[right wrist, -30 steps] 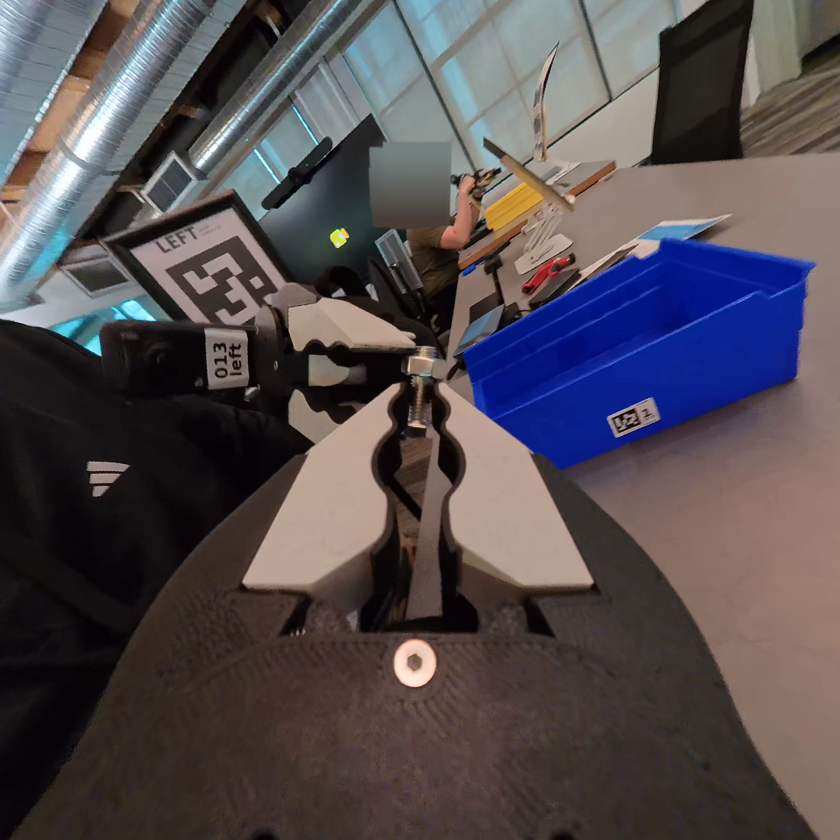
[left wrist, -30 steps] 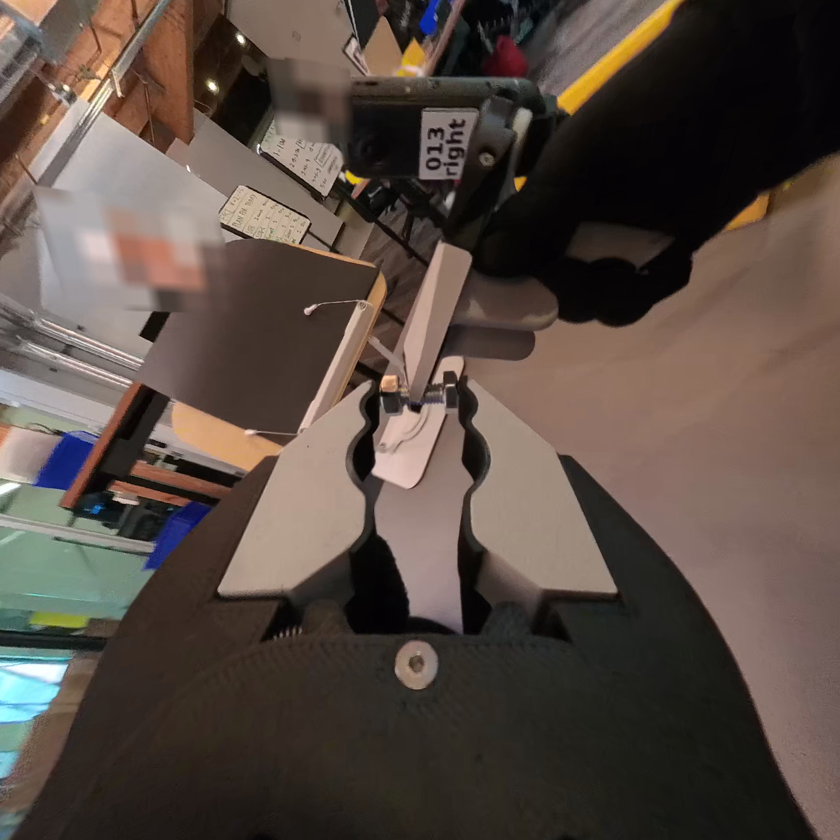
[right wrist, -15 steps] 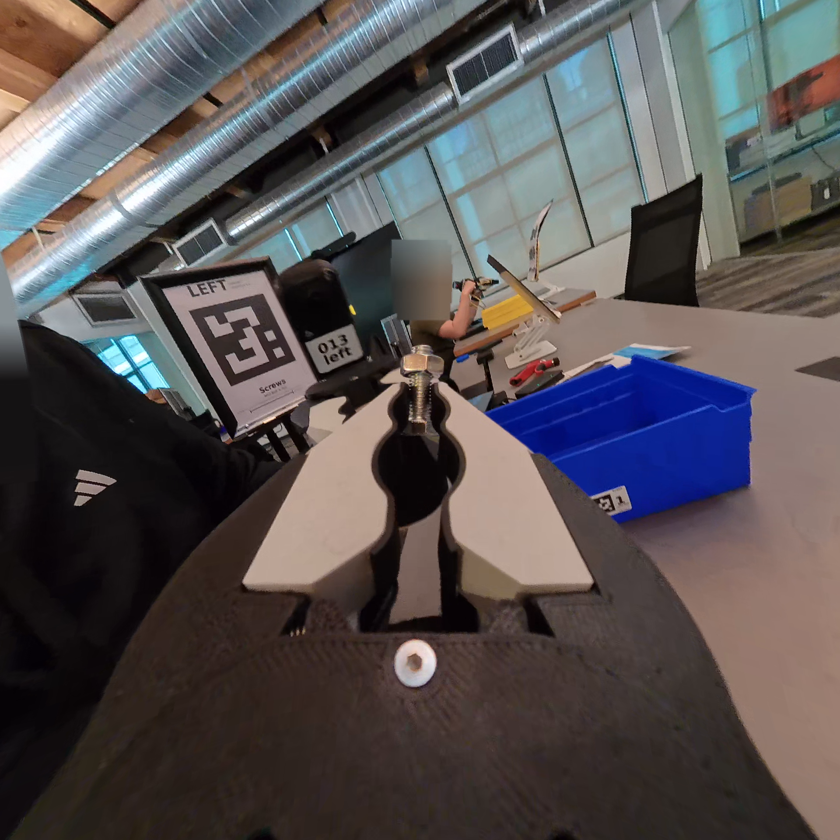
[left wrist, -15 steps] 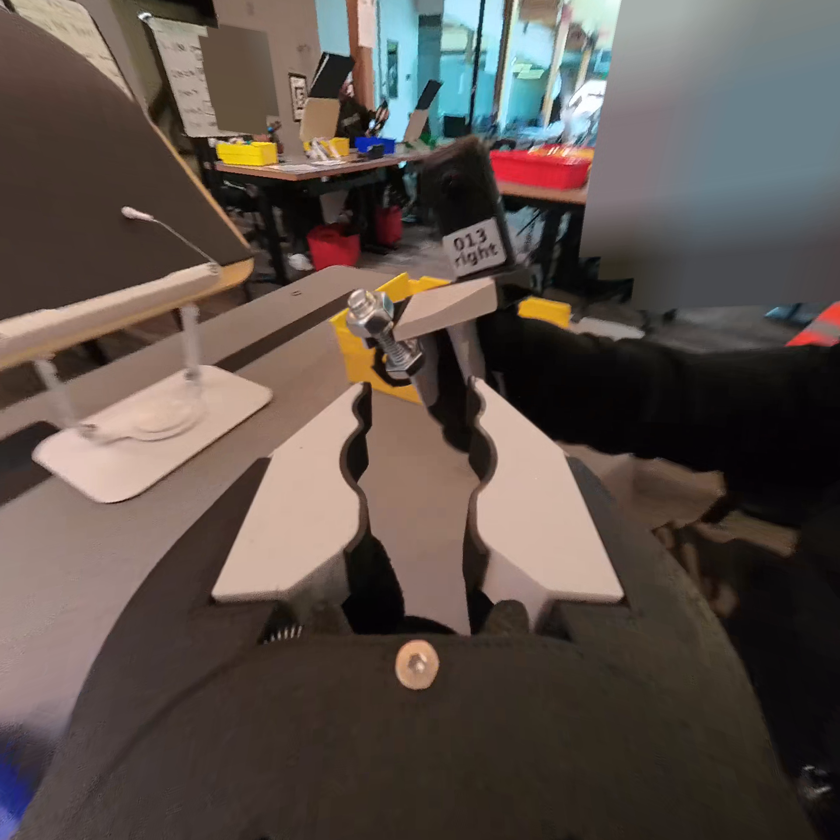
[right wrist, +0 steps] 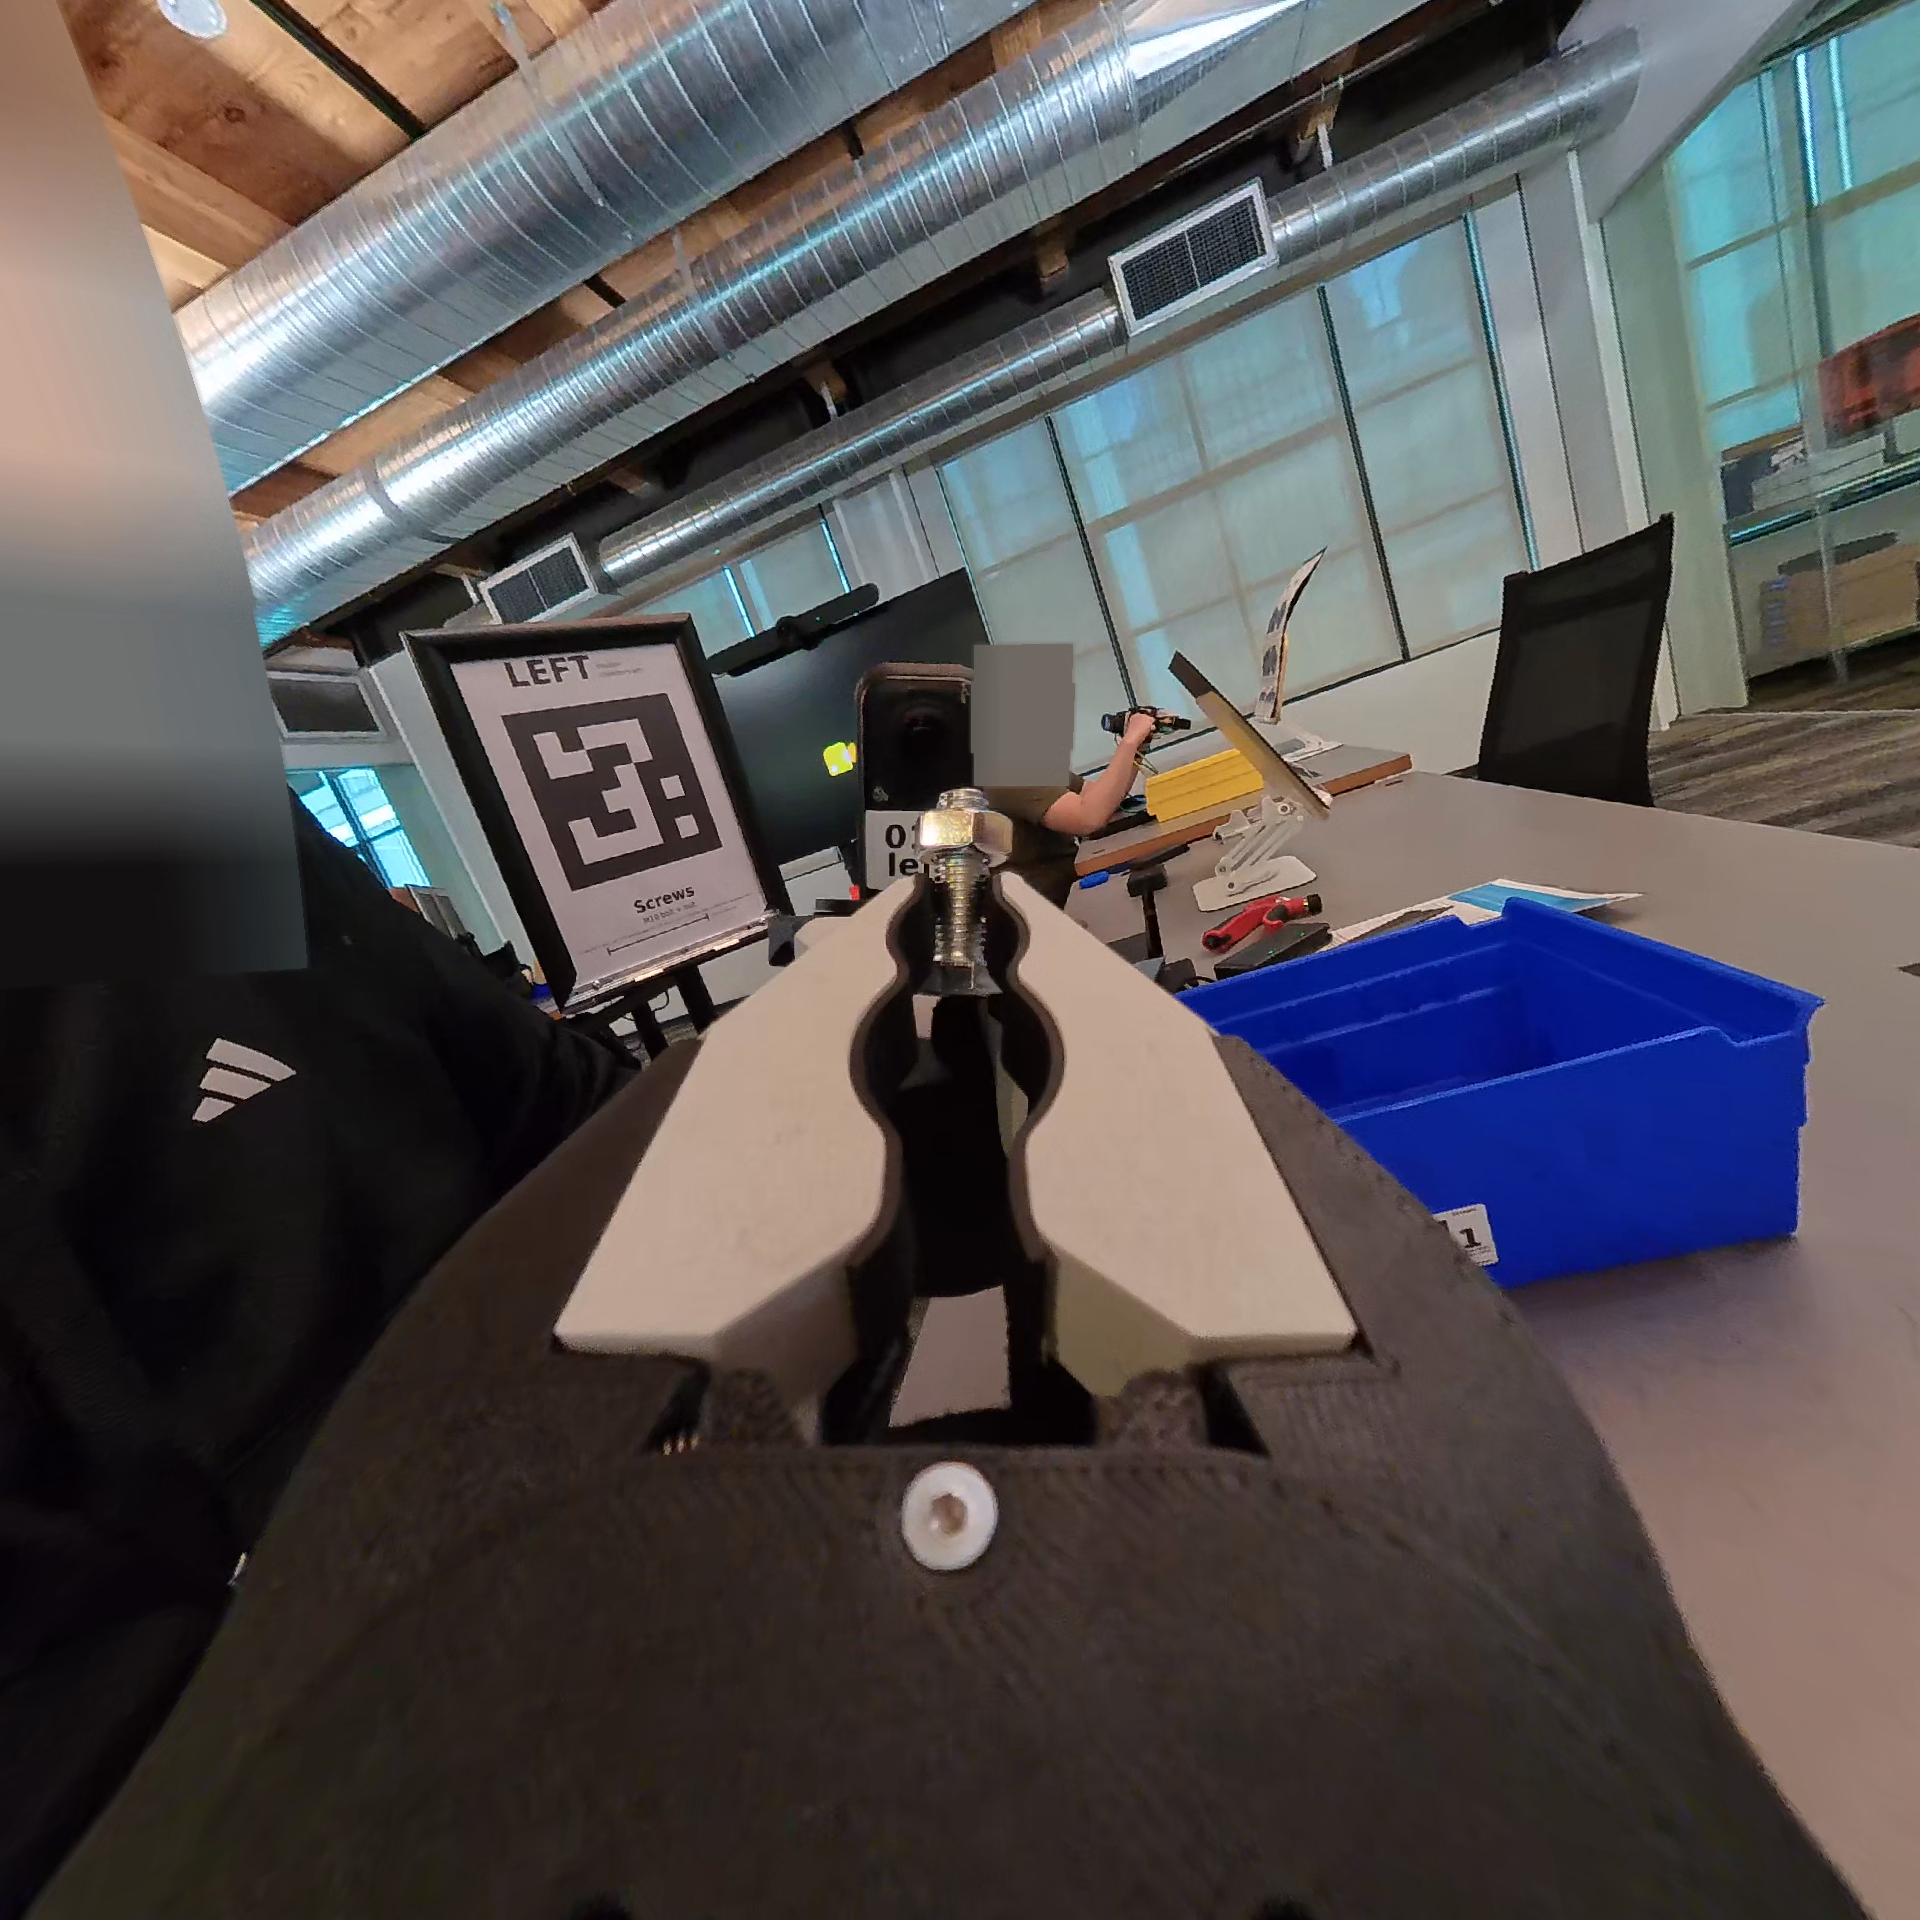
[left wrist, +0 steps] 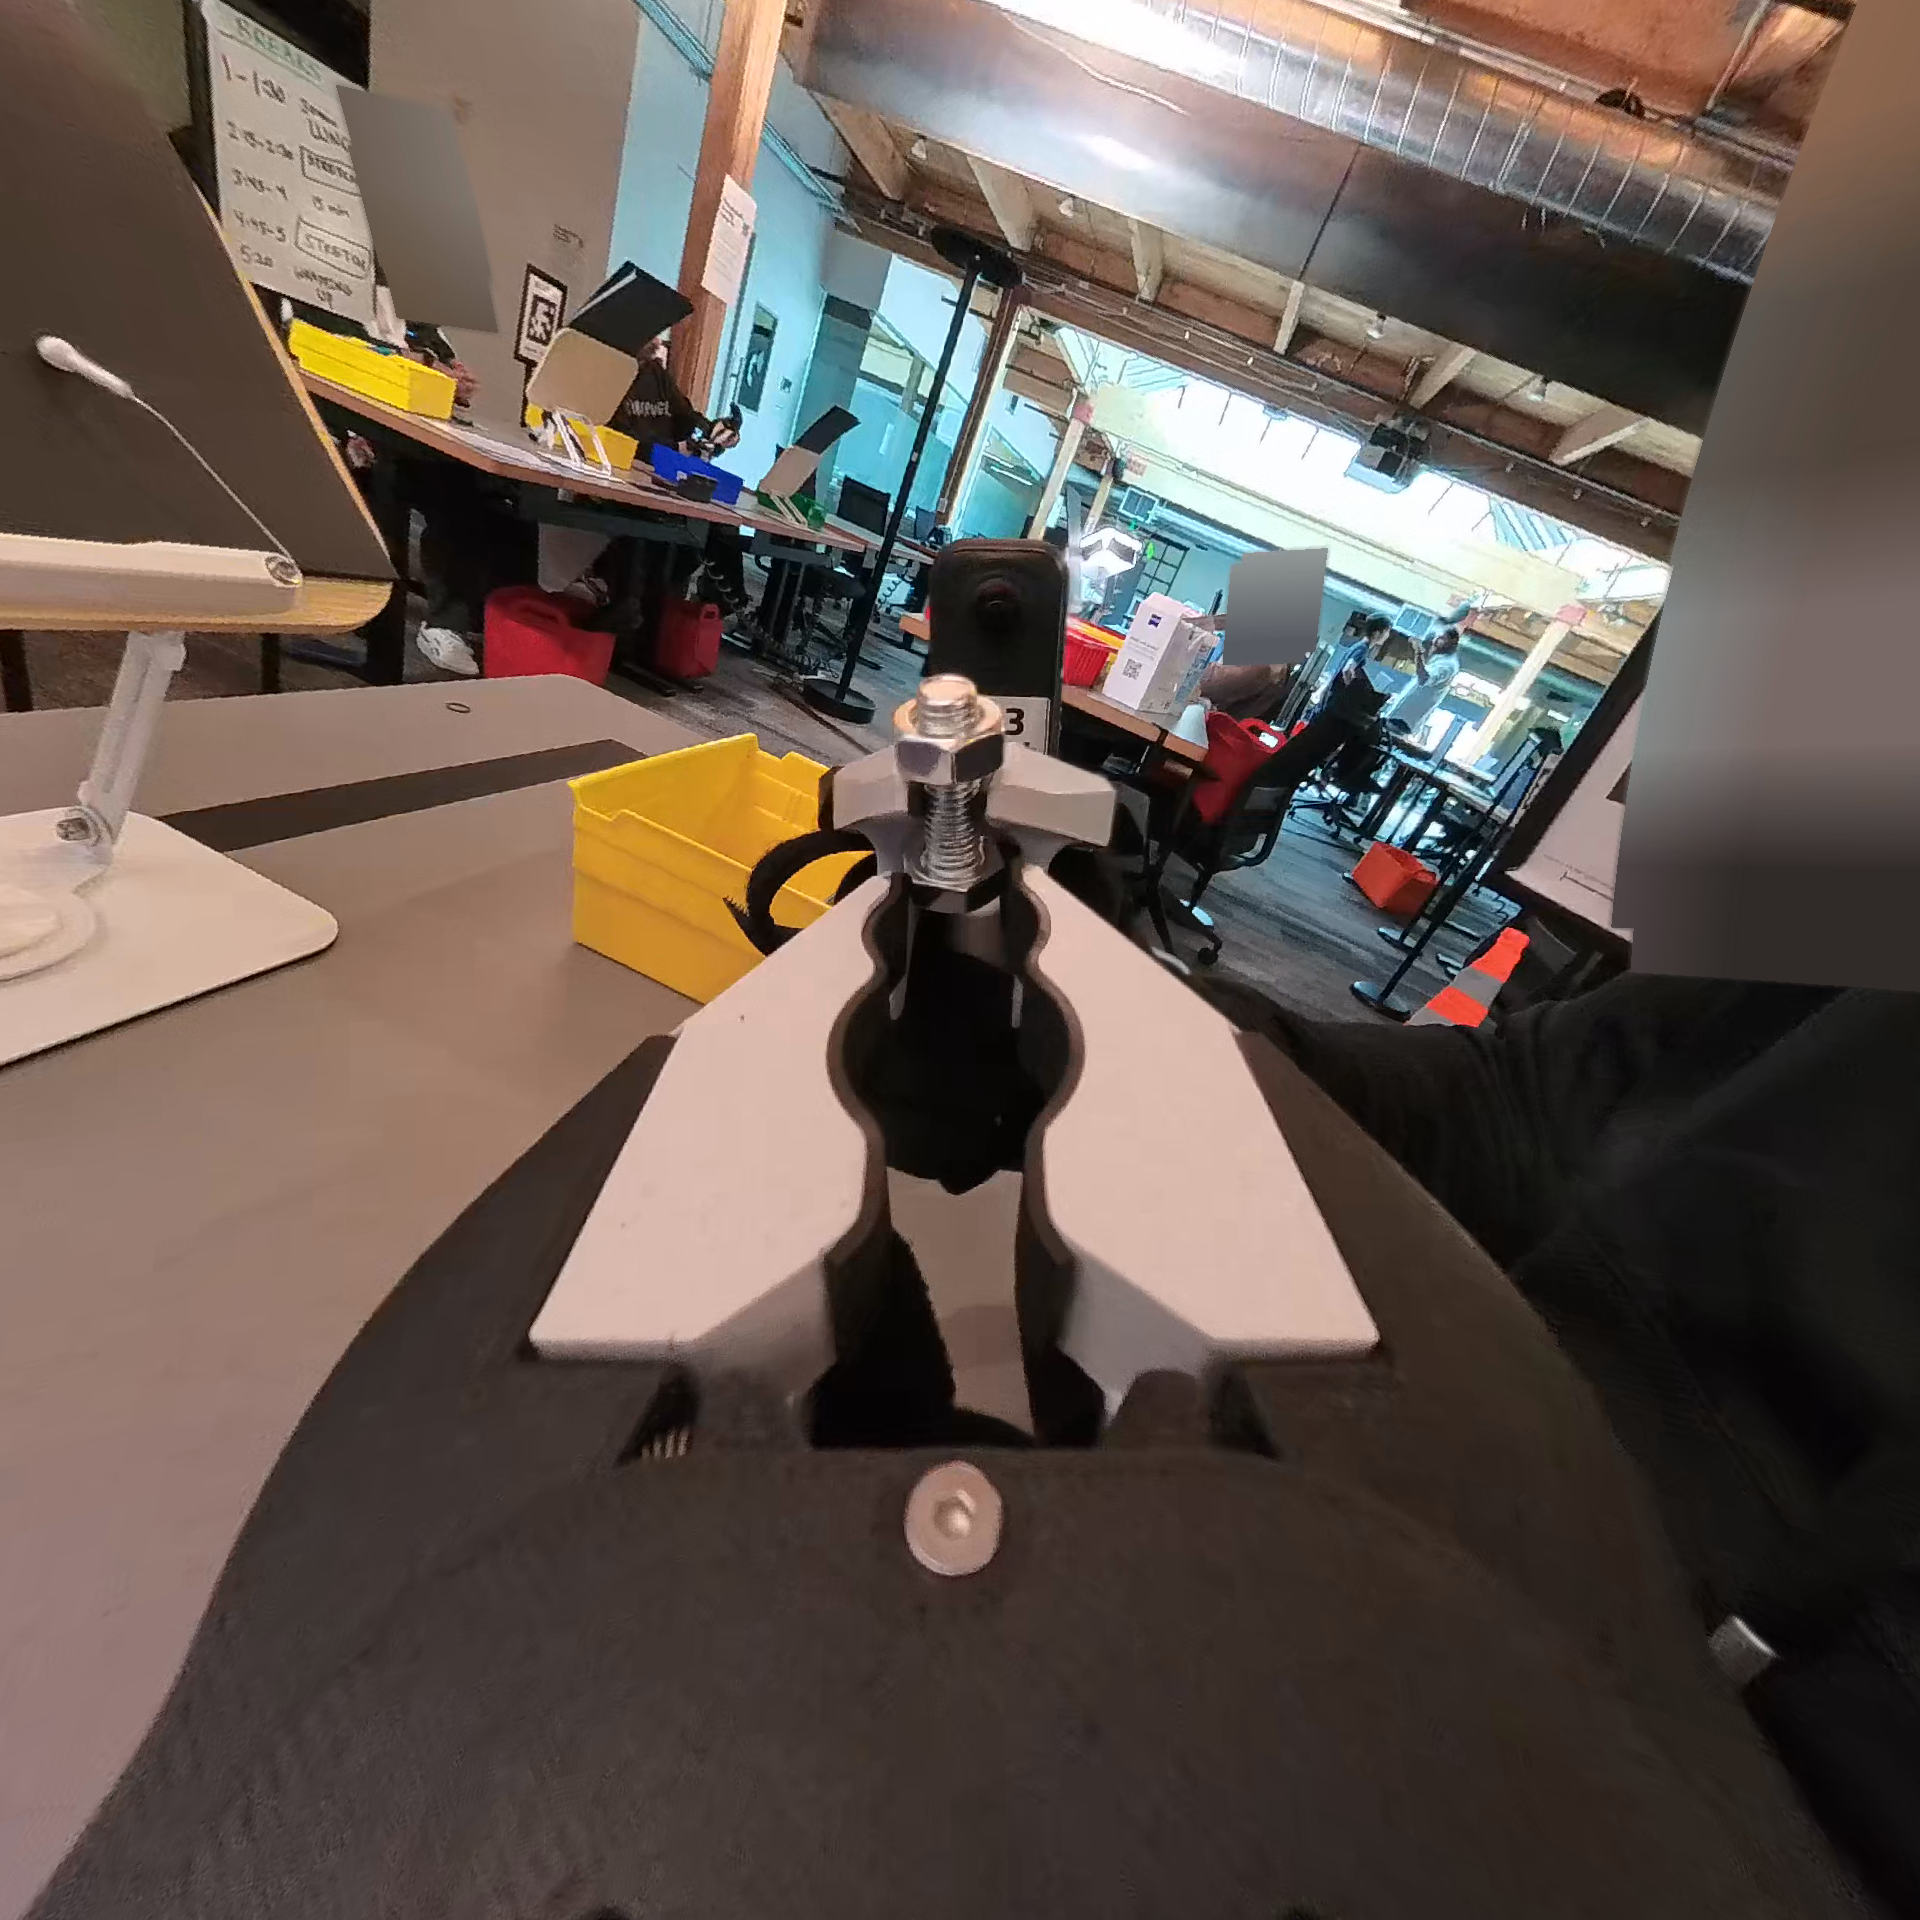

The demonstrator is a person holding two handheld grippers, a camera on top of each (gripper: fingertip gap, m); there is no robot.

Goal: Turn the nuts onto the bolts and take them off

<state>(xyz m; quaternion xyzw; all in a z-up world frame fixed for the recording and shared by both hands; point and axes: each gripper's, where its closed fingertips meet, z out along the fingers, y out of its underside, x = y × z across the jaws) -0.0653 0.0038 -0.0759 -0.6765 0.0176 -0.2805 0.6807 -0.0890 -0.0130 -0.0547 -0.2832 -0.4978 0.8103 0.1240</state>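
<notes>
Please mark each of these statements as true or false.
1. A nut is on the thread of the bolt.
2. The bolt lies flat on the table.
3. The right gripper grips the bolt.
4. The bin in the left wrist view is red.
1. True: the nut sits near the top end of the bolt.
2. False: the bolt stands upright above the table, held in the air.
3. True: the right gripper clamps the thread below the nut.
4. False: that bin is yellow.
</notes>
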